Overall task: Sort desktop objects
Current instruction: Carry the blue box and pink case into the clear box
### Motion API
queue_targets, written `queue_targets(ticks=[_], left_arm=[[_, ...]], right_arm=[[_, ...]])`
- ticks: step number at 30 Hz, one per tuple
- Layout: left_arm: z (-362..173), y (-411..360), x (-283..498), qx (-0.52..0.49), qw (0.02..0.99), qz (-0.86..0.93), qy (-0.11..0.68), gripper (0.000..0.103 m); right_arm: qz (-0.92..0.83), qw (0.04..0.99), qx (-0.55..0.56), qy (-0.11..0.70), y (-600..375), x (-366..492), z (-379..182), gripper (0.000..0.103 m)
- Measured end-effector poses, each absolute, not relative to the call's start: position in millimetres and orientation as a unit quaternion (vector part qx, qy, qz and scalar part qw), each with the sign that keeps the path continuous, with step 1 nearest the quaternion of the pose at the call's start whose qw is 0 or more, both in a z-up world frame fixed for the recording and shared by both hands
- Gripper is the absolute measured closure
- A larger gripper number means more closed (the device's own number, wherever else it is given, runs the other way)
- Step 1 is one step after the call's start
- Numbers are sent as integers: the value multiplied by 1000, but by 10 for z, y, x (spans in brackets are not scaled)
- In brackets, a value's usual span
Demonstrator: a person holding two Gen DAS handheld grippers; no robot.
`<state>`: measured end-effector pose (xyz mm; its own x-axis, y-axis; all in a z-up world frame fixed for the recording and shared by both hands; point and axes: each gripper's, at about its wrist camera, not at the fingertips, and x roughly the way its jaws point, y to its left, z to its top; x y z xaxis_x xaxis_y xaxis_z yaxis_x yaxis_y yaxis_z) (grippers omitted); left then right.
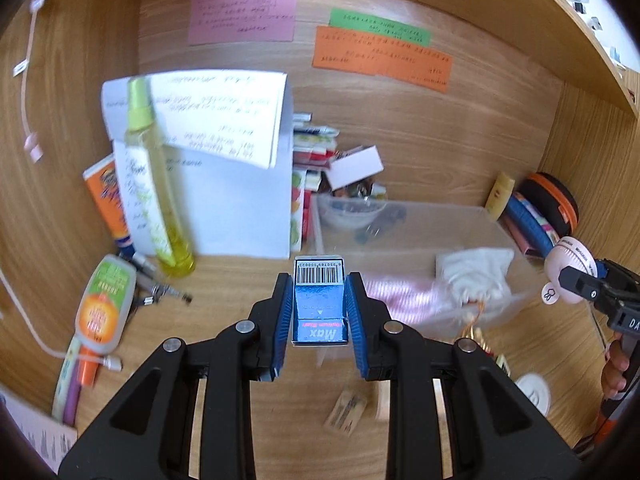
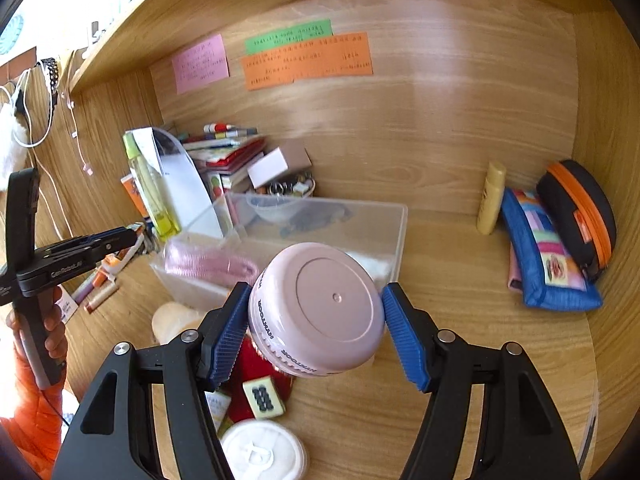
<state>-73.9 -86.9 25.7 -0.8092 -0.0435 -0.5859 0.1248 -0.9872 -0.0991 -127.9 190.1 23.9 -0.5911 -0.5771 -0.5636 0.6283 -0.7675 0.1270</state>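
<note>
My left gripper (image 1: 319, 312) is shut on a small blue Max box (image 1: 319, 304) with a barcode end, held above the desk just in front of the clear plastic bin (image 1: 420, 236). My right gripper (image 2: 316, 328) is shut on a round pink jar (image 2: 318, 312), held above the desk near the bin's (image 2: 372, 212) front corner. The right gripper with the jar also shows at the right edge of the left wrist view (image 1: 576, 280). The bin holds a pink item (image 2: 212, 264), a white cloth (image 1: 472, 268) and a small clear bowl (image 2: 272, 206).
A yellow spray bottle (image 1: 156, 184), papers (image 1: 224, 168), stacked books (image 2: 228, 152) and an orange tube stand at the back left. A hand-sanitizer bottle (image 1: 104, 308), pens and a cable lie left. A blue pouch (image 2: 544, 248), orange-trimmed case (image 2: 580, 212), mahjong tile (image 2: 264, 396) and white disc (image 2: 260, 452) lie nearby.
</note>
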Motion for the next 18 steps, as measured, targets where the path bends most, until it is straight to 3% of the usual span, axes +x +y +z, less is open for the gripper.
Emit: queue_targets(ticks=[18], left_arm=[[203,-732,-1543,339,6,-937,80,76]], right_arm=[[-884,353,298,76,1308,-1703,264,40]])
